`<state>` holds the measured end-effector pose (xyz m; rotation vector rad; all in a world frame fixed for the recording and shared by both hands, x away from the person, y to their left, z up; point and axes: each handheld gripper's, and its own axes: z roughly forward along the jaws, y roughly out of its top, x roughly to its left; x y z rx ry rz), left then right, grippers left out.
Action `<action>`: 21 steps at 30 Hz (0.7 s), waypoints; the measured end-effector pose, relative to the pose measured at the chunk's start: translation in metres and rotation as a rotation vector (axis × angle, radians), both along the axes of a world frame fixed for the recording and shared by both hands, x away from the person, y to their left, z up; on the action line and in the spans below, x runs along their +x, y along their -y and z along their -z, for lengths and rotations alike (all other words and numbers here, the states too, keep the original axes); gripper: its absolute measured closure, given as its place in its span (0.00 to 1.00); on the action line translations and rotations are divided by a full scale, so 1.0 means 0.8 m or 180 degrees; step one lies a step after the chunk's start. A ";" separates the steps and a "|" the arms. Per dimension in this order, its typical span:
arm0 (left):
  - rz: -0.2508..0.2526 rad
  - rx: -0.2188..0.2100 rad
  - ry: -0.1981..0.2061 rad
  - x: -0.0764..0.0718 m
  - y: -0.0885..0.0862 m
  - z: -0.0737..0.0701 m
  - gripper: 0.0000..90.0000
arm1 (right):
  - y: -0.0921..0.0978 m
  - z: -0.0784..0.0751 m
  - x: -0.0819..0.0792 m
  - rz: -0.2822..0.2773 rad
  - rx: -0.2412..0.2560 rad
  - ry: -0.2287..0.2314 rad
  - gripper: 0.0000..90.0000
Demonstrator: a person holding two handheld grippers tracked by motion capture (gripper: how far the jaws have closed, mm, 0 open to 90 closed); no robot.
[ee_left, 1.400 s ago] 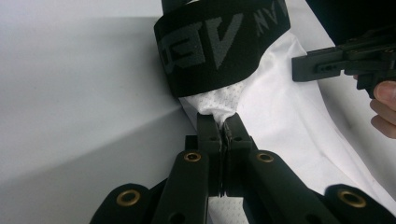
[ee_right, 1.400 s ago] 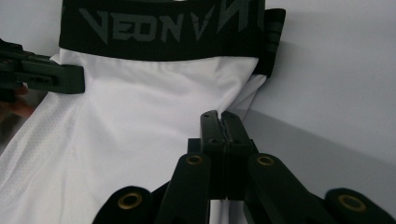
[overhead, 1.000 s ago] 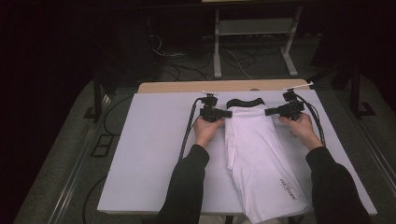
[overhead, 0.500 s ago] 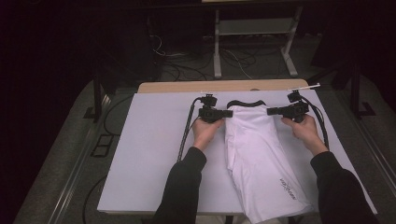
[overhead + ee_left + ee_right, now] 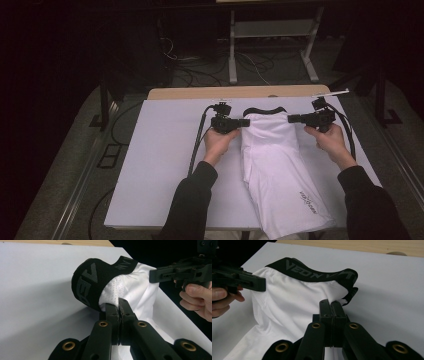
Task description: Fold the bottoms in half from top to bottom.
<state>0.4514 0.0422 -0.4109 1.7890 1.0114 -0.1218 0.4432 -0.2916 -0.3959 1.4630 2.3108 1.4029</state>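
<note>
White shorts (image 5: 275, 160) with a black lettered waistband (image 5: 262, 111) lie folded lengthwise on the white table cover (image 5: 160, 165), waist at the far end. My left gripper (image 5: 245, 122) is shut on the white fabric just below the waistband (image 5: 87, 282) at the shorts' left edge; the left gripper view has its jaws (image 5: 118, 303) pinching the cloth. My right gripper (image 5: 291, 119) is shut on the right edge. There its tips (image 5: 331, 303) grip the fabric beside the end of the waistband (image 5: 312, 271). The waist stands slightly raised between the two grippers.
The shorts' leg end (image 5: 300, 220) hangs past the table's front edge. A strip of bare wooden tabletop (image 5: 240, 92) runs along the back. Each gripper trails a black cable (image 5: 197, 142). A metal stand (image 5: 270, 50) and floor cables sit behind the table.
My right gripper has drawn a little to the right with the shorts' edge, widening the waist. The left gripper has stayed almost in place.
</note>
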 end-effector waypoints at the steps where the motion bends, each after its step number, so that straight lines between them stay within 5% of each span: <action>1: 0.0020 0.0001 0.0007 -0.001 -0.001 -0.001 0.98 | 0.000 -0.001 -0.001 -0.0006 0.0010 -0.0002 0.98; 21: 0.0229 -0.0015 0.0129 -0.027 0.002 -0.019 0.97 | 0.015 -0.007 -0.024 -0.0179 0.0125 0.0011 0.98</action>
